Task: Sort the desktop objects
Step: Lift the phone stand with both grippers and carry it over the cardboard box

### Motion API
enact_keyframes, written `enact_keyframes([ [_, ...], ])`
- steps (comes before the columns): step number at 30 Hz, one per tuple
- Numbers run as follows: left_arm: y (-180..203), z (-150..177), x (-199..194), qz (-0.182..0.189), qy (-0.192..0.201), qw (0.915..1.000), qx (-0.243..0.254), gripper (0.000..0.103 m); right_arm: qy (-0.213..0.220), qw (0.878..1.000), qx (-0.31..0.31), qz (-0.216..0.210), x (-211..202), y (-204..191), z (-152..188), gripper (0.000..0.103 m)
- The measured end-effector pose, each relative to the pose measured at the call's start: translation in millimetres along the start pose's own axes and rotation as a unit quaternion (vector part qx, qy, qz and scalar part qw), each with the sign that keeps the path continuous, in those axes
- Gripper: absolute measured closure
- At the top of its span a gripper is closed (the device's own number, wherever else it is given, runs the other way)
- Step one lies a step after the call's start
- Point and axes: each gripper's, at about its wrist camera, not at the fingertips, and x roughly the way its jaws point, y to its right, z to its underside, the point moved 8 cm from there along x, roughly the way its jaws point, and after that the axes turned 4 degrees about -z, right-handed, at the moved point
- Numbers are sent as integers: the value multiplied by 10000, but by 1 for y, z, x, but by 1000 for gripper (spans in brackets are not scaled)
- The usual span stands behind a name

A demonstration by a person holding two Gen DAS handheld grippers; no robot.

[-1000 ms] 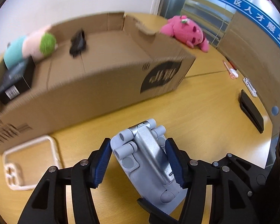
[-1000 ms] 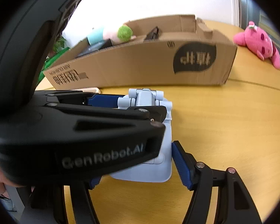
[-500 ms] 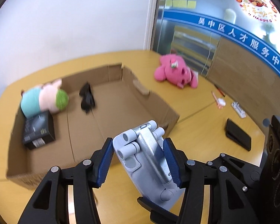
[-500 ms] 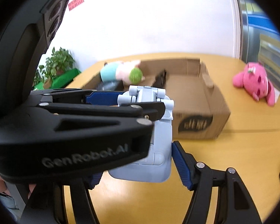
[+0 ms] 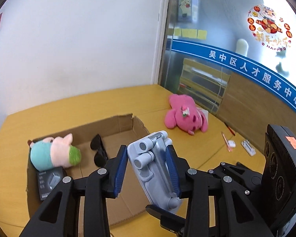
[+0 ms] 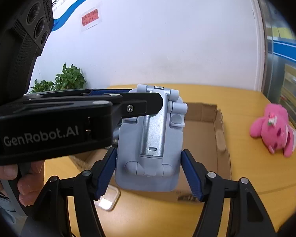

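Note:
A grey folding phone stand (image 5: 152, 165) hangs in the air over the near side of the cardboard box (image 5: 118, 122). My left gripper (image 5: 147, 150) has its blue pads on both sides of the stand's hinged upper part, and its jaws are closing on it. My right gripper (image 6: 149, 152) is shut on the stand's wide base (image 6: 148, 177). In the right wrist view the left gripper's black finger (image 6: 140, 106) crosses in front of the stand. The box holds a teal and pink plush (image 5: 53, 154), black sunglasses (image 5: 98, 152) and a small black carton (image 5: 49, 179).
A pink plush (image 5: 185, 118) lies on the yellow table (image 5: 187, 150) right of the box. Pens and small white items (image 5: 230, 143) lie further right. A white frame (image 6: 108, 199) sits on the table in front of the box. A hand (image 6: 25, 179) holds the left gripper.
Both grippers have risen together with the phone stand, from the tabletop in front of the box to well above it. The box's inside has come into view.

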Motion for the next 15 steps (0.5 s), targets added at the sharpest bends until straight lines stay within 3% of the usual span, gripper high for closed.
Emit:
enact_keyframes([
  [5,-17,-26,16,-115,82,9999,7,62,53,9999,-77,-39,20,11,-27,38],
  [15,-52,-78,70,11,168,9998,-133,62,25,9998,-221,16,68,41,-83,38],
])
